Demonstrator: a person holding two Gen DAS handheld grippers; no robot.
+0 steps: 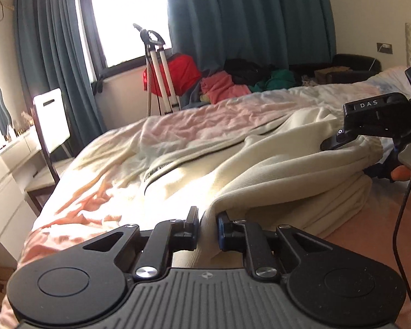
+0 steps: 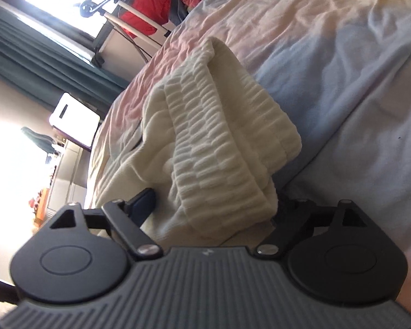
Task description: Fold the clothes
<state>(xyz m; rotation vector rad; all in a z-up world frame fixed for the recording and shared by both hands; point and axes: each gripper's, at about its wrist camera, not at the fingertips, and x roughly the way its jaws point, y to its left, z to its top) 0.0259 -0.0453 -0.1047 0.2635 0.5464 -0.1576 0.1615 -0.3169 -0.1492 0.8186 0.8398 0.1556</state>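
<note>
Cream garment (image 1: 274, 159): knit, with a zip partly visible near its middle, lying rumpled on the bed (image 1: 205, 115) over a pink, cream and pale blue sheet; its full outline is lost in folds and glare from the window (image 1: 128, 13). Left gripper (image 1: 208, 229): jaws drawn close together, pinching a ridge of the garment's near edge between the blue pads; cloth runs down behind the gripper body and is cut off there. Right gripper (image 2: 213, 205): jaws spread wide, a ribbed band of the garment (image 2: 219, 150) lying between them; the left finger (image 2: 142, 200) stands clear of the cloth, the right finger is mostly hidden behind the band, so contact on that side cannot be told. In the left view the same tool appears at the right edge, partly cropped, with a fingertip and a cable (image 1: 400, 219) below it. Beyond the bed: a heap of clothes (image 1: 233, 82) in red, pink, black and green, teal curtains (image 1: 246, 13), a white-legged stand (image 1: 159, 76), a chair (image 1: 52, 120). The dresser at far left is washed out by light.
</note>
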